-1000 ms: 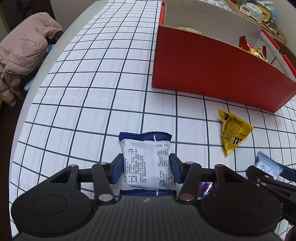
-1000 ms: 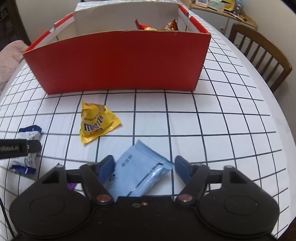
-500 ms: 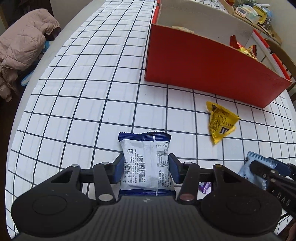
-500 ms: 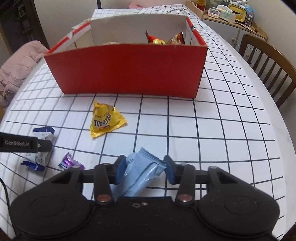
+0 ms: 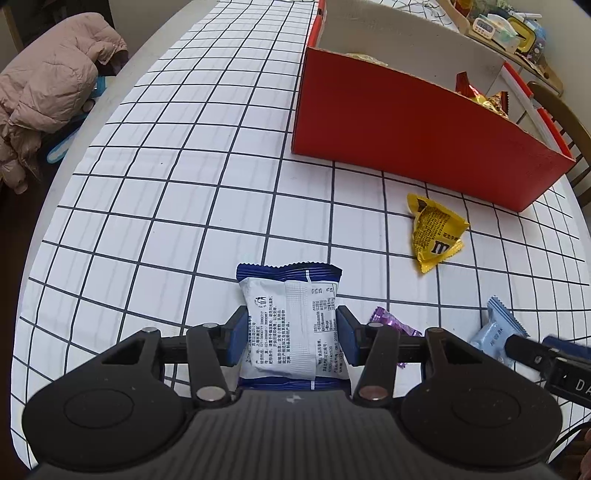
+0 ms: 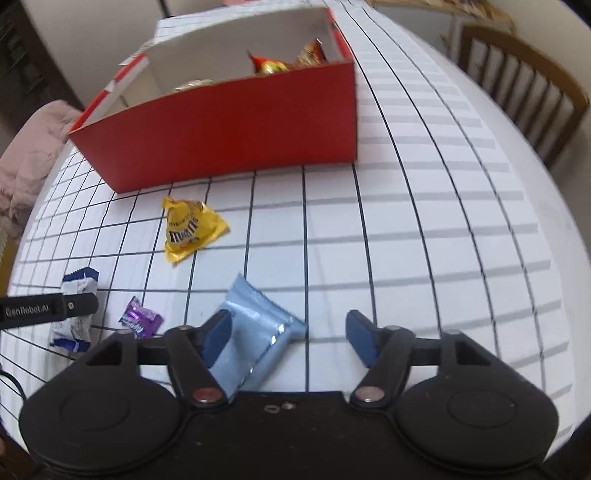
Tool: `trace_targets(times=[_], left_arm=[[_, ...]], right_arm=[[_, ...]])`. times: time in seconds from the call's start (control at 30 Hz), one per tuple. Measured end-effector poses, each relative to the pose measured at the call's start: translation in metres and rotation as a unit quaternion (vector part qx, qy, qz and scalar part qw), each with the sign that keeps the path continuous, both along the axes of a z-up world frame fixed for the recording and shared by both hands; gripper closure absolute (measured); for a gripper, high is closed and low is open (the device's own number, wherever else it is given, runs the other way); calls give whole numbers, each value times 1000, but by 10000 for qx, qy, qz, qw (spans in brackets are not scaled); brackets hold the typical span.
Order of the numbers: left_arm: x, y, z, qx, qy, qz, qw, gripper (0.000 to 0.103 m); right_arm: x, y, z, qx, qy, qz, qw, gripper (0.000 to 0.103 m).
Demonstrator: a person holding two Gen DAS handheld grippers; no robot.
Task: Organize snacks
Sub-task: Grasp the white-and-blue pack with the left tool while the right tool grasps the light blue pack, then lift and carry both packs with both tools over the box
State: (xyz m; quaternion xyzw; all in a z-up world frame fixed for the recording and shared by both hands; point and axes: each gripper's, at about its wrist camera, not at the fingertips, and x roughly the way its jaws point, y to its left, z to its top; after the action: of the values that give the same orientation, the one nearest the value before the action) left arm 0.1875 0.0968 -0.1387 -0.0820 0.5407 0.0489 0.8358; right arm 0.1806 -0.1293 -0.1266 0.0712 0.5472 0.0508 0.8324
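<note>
My left gripper is shut on a white-and-blue snack packet, both pads pressing its sides just above the checked tablecloth. My right gripper has its jaws opening. A light blue packet sits between them, leaning on the left finger, while the right pad stands apart from it. The red cardboard box with several wrapped snacks inside stands farther back. A yellow M&M's bag and a small purple candy lie in front of it. The left wrist view also shows the red box and the yellow bag.
A pink padded jacket lies beyond the table's left edge. A wooden chair stands at the right edge. A shelf of small items is behind the box. The round table edge curves close on both sides.
The right gripper closed on the light blue packet, then spread wide again and rolled, tilting its view. The left gripper kept its grip on the white-and-blue packet and drew back slightly.
</note>
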Motion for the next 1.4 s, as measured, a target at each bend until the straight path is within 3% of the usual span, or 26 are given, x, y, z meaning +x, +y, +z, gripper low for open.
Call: trace_targets(times=[0.17,0.57,0.67,0.77,0.87,1.1,1.4], left_arm=[[0,1,1,5,-13,-76,10000,54],[10,14,-1,-160,51,-274,9995,54],[12,15,-2,-197,64,-326,9993,54],[12,15,-3,-237,81,-338,9991,54],[11,15,-2,-258,82,-350,9990,54],[3,7,5,-289,18,-389,9988,54],[-12,-9,38,-351,-246,-463,9980,54]], right_arm=[[3,16,-3,-109,234,-368,9990,21],[21,53,-18,-654,748,-981,9902,26],[20,56,-19,-801,681,-1011,9893,28],[19,56,-17,-890,568,-992,9894,46],[16,53,-13,-812,501,-921,9912,56],[2,42,-2,-710,185,-669,9951,56],[-8,34,45,-678,-530,42,9963,56]])
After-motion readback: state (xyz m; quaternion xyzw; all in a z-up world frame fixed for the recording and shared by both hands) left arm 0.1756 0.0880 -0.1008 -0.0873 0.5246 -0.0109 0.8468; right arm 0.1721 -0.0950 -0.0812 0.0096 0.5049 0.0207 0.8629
